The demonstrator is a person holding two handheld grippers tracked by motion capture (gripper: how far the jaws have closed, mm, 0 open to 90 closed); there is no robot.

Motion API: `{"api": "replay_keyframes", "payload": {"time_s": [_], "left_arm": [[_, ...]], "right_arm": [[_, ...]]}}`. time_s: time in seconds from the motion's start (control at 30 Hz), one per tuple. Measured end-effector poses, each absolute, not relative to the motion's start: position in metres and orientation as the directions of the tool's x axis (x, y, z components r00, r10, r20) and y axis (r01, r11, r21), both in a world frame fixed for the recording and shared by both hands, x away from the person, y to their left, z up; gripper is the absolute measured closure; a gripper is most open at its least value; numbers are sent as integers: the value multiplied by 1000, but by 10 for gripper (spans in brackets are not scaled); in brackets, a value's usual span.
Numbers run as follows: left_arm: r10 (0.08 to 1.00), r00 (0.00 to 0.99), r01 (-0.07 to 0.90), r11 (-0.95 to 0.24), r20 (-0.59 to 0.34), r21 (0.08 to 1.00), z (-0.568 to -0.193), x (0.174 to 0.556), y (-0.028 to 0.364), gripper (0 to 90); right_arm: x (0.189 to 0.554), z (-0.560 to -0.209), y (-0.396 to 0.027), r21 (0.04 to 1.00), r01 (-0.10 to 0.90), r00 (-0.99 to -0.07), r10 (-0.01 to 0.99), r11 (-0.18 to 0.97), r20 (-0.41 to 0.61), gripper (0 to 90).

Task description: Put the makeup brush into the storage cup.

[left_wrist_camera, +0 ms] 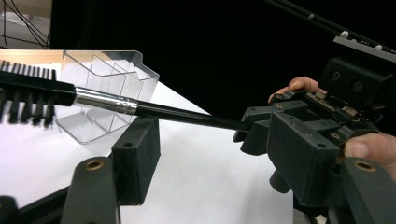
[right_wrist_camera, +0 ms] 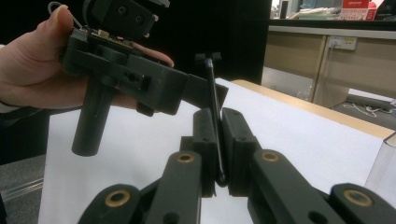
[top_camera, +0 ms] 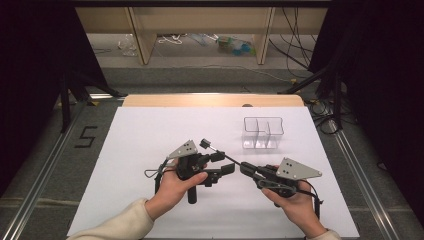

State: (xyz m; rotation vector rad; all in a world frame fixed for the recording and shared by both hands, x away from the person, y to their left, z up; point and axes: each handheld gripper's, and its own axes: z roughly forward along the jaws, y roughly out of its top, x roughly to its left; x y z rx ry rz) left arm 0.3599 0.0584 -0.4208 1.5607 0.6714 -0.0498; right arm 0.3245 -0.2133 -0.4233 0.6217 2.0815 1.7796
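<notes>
A thin black brush with a silver ferrule and dark bristles is held off the table. My right gripper is shut on the tail of its handle, and the right gripper view shows the jaws pinching the thin stem. The brush head points toward the far left. My left gripper stands open beside it. In the left gripper view the handle crosses above the gap between the left gripper's jaws without touching either pad.
A clear plastic organiser with several compartments stands on the white table cover at the back right, just behind the brush. The wooden table edge runs along the far side, and dark curtains close in both sides.
</notes>
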Motion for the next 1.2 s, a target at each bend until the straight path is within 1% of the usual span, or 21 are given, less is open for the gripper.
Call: {"api": "replay_keyframes", "payload": {"time_s": [0.33, 0.37, 0.43, 0.6, 0.7, 0.9, 0.97, 1.0, 1.2], "left_arm": [[386, 818, 440, 56, -426, 896, -422, 361, 59, 373], [386, 819, 438, 57, -424, 897, -422, 361, 59, 376], [386, 819, 438, 59, -425, 897, -421, 361, 59, 381], [385, 819, 438, 61, -426, 897, -422, 360, 58, 393], [380, 817, 443, 68, -434, 894, -421, 360, 58, 413], [374, 804, 461, 99, -463, 882, -420, 360, 59, 460], [372, 806, 458, 103, -461, 883, -420, 361, 60, 470], [372, 805, 459, 106, -463, 882, -420, 361, 60, 474], [365, 798, 470, 122, -479, 874, -419, 361, 60, 505]], "right_arm": [[325, -424, -213, 988, 104, -842, 539, 111, 28, 855], [325, -423, -214, 985, 114, -847, 530, 132, 27, 855], [326, -424, -213, 988, 105, -849, 527, 109, 32, 855], [325, -424, -213, 986, 110, -847, 532, 122, 29, 855], [326, -424, -212, 988, 103, -852, 522, 112, 30, 855], [325, -424, -213, 986, 105, -848, 529, 129, 21, 854], [323, -424, -212, 982, 132, -850, 525, 133, 43, 854], [325, -424, -212, 987, 100, -852, 523, 127, 19, 854], [325, -424, -212, 985, 102, -851, 525, 137, 15, 854]]}}
